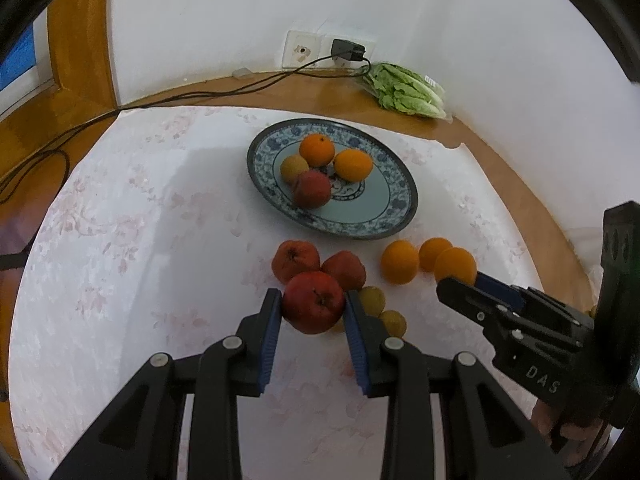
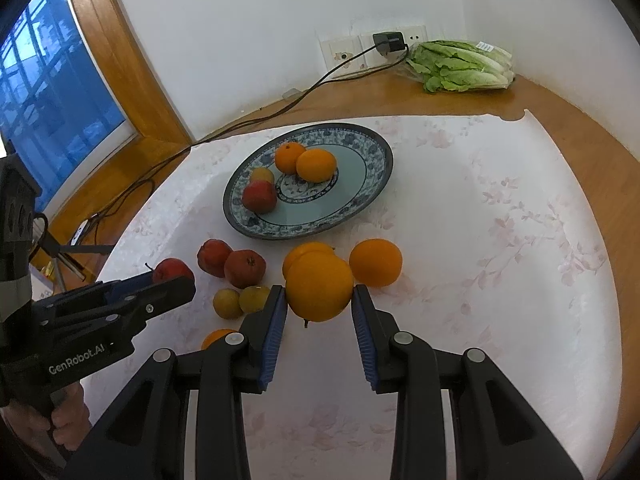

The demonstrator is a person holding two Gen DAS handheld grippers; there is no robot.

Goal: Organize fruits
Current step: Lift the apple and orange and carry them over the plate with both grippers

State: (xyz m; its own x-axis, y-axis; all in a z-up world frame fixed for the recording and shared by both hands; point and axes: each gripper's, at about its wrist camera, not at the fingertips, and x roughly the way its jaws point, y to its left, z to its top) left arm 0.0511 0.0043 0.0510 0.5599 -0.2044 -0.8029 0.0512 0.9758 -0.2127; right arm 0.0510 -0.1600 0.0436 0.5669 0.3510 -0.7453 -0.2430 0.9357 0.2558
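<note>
While four fruits are already lying on the plate (image 1: 394,216), two oranges, a red apple and a small yellow fruit, I am gripping two more. My left fingers (image 1: 312,308) are clenching a red apple (image 1: 314,307) just above the bench (image 1: 120,280), and my right fingers (image 2: 320,300) are clasping an orange (image 2: 319,286) beside two other oranges. Still waiting on the cloth, as I judge it, are two apples (image 1: 296,260), those oranges, two yellow fruits (image 2: 228,302) and another orange (image 2: 218,336) part-hidden by my fingers, so roughly a third is being done.
</note>
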